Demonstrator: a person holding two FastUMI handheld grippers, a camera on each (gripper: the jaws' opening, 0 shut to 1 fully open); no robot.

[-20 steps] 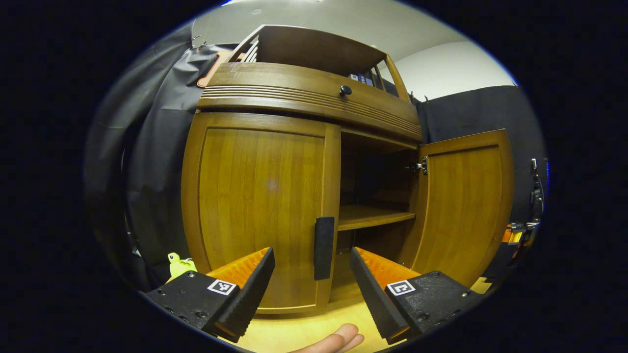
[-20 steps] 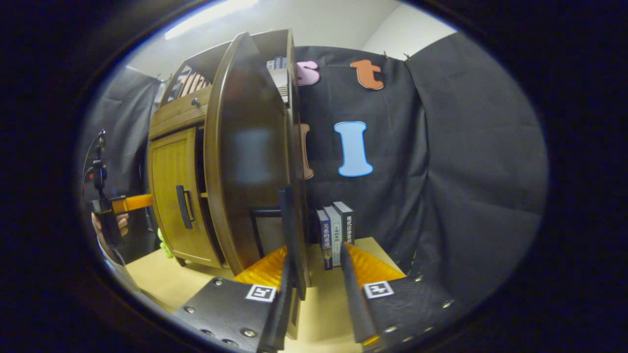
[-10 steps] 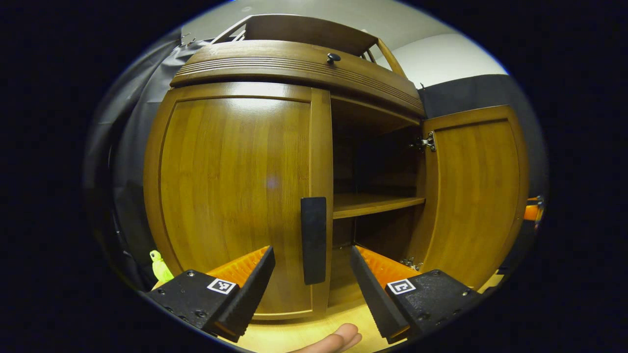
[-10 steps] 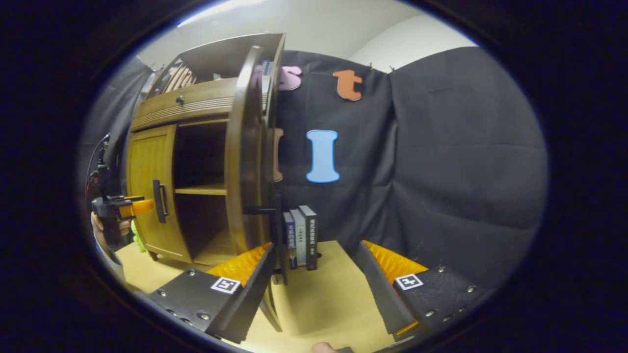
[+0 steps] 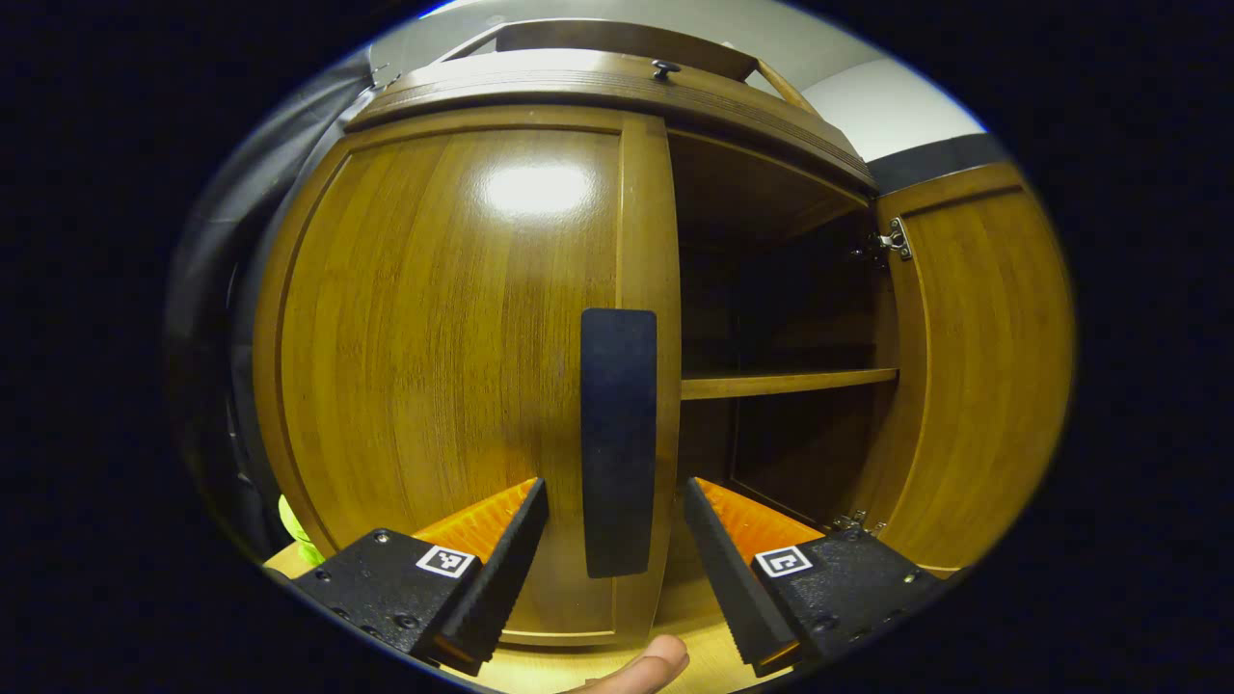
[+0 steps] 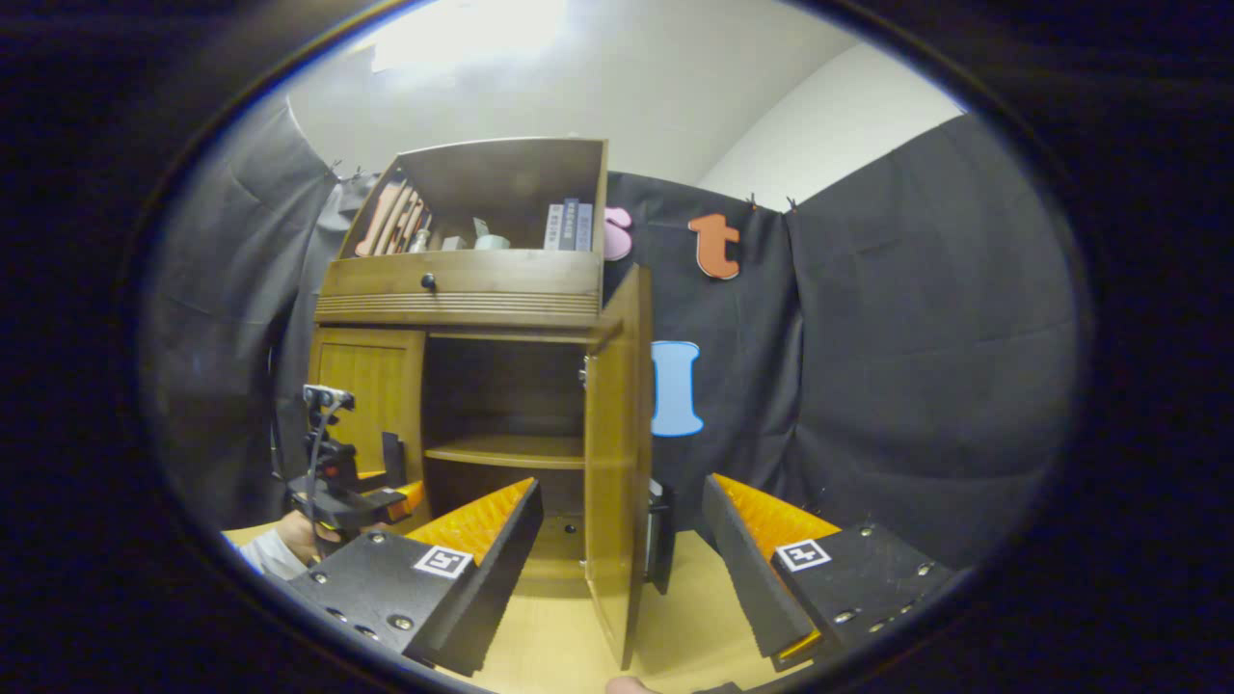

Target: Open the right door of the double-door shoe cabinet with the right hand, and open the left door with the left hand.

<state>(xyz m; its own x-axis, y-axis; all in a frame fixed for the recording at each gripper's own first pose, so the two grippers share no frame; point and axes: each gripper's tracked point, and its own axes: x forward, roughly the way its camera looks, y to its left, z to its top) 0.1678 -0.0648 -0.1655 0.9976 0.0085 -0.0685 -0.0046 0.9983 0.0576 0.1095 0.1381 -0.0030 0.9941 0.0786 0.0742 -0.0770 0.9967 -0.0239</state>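
Cabinet: brown wooden double-door shoe cabinet point(image 6: 463, 289) stands on the pale wooden worktop point(image 6: 569, 646), with a drawer band and an open top shelf holding books.
Left door: brown wooden panel point(image 5: 443, 366), closed; its dark upright bar handle point(image 5: 618, 439) sits at the inner edge.
Right door: brown wooden panel point(image 5: 983, 366), swung wide open; in the right gripper view it point(image 6: 617, 453) stands edge-on, its dark handle on the outer face.
Interior: dark compartment with one wooden shelf board point(image 5: 786, 383).
Left gripper: point(image 5: 615, 540) fingers spread apart, one on each side of the left door's handle, not pressing on it; also seen from afar point(image 6: 352, 492), held by a hand.
Right gripper: point(image 6: 622, 540) fingers wide apart, holding nothing, with the open door's edge between them but farther off.
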